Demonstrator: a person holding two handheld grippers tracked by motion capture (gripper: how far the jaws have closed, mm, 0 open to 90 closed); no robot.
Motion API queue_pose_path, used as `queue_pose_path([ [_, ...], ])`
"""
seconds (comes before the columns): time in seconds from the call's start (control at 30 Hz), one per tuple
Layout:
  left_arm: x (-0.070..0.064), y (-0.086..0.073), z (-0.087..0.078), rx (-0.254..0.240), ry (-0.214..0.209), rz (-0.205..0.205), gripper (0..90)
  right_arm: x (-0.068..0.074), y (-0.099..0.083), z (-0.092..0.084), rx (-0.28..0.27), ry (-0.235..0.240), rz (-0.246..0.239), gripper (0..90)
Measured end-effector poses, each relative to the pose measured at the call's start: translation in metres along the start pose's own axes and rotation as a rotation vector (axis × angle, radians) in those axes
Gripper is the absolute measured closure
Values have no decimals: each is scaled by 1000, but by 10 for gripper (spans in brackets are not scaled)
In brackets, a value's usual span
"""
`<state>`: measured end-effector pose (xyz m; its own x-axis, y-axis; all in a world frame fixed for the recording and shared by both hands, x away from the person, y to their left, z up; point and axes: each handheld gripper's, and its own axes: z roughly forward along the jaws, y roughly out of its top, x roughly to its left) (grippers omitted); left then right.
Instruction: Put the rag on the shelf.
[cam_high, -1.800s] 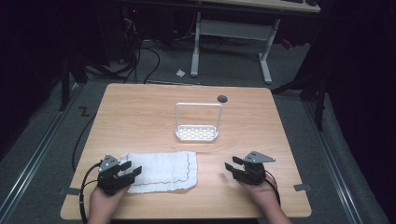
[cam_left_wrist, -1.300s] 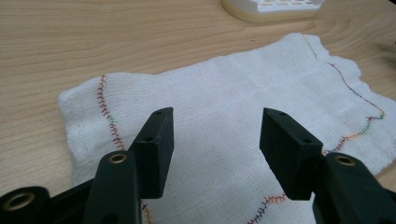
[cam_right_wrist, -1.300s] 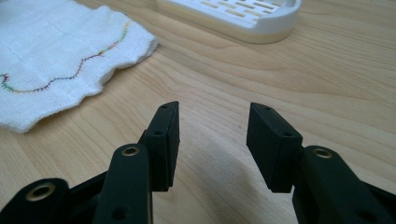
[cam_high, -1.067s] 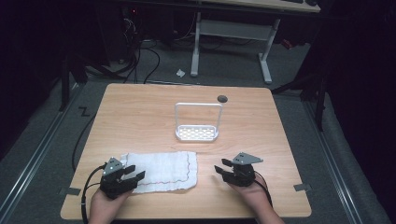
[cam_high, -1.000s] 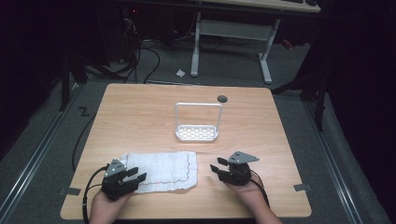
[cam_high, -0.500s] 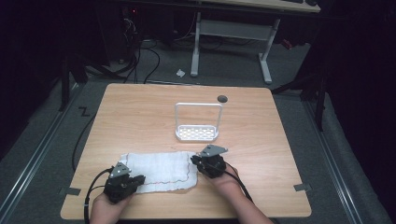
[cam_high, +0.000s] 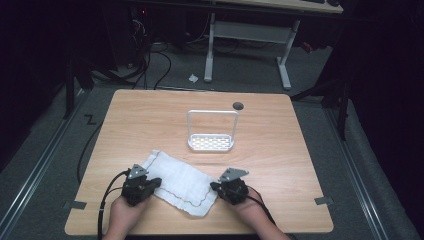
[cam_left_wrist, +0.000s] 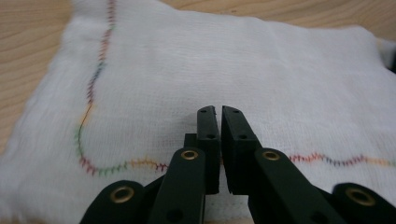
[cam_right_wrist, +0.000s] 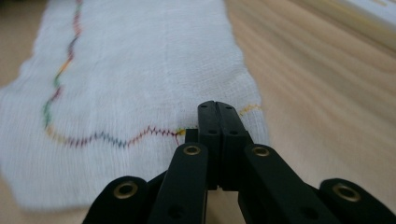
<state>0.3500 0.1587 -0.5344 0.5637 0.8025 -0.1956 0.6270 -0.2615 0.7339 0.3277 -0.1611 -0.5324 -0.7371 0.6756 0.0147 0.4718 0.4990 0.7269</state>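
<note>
I am resting the left gripper (cam_left_wrist: 219, 112), jaws nearly together, and the right gripper (cam_right_wrist: 217, 106), jaws pressed together, on opposite edges of the white cloth (cam_high: 178, 181) lying between them.

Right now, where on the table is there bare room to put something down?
Bare wood lies along the far edge of the table behind the white rack, and over the whole right side past the right gripper. The near middle is crowded: the white cloth spreads between the left gripper and the right one.
</note>
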Motion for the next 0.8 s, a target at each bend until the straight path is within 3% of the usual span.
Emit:
queue_pose_path([
  [0.13, -8, 6, 10, -23, 8, -14, 737, 14, -21, -20, -14, 22, -2, 898],
  [0.17, -12, 6, 10, -29, 27, 8, 737, 14, -21, -20, -14, 22, -2, 898],
  [0.2, -17, 5, 6, -50, 54, 29, 677, 15, -21, -23, -26, 29, 2, 886],
  [0.27, -17, 4, 3, -66, 51, 18, 661, 14, -16, -24, -47, 24, 10, 874],
  [0.3, -15, 2, -3, -84, 28, -13, 656, 13, -13, -24, -56, 17, 10, 875],
  [0.4, -15, -1, -8, -82, 21, -23, 647, 9, -3, -20, -61, 6, 7, 874],
  [0.53, -32, -9, -10, -28, -64, 12, 780, -5, 31, 5, -50, -6, 8, 882],
  [0.57, -32, -9, -10, -28, -64, 12, 817, -5, 31, 5, -50, -6, 8, 882],
  [0.63, -41, -9, -6, 0, -51, 64, 858, -11, 43, 25, -3, -2, 6, 900],
  [0.7, -44, -9, -1, 14, -40, 73, 859, -12, 41, 34, 27, 1, -5, 900],
  [0.8, -43, -7, 4, 20, -58, 57, 855, -7, 28, 27, 9, 9, -8, 900],
])
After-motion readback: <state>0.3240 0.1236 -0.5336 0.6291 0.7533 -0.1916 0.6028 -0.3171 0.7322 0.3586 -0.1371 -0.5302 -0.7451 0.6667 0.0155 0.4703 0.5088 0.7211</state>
